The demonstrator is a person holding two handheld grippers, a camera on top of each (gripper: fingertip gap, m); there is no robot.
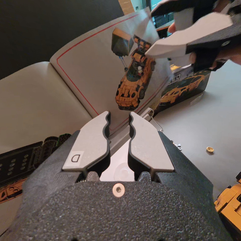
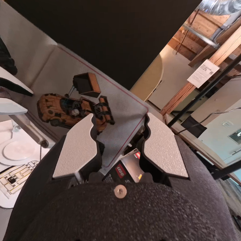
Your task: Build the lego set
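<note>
model: partly built yellow lego car [image 1: 230,200] is lying down-right of the left gripper [image 1: 119,118], outside its jaws
left gripper: gaping, empty
right gripper [image 2: 119,121]: gaping, empty, hovering before the manual page [image 2: 117,104]
nearer: left, judging
stray: tan piece [image 1: 210,149] sitting right of the left jaws

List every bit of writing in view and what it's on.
I don't quote writing; these bear it.
White sticker, left gripper finger: a single mark.
Set box: printed branding on dark panels.
Paper notice on wooden post: too small anyway.
Instruction booklet page: pictures only, no words seen.
</note>
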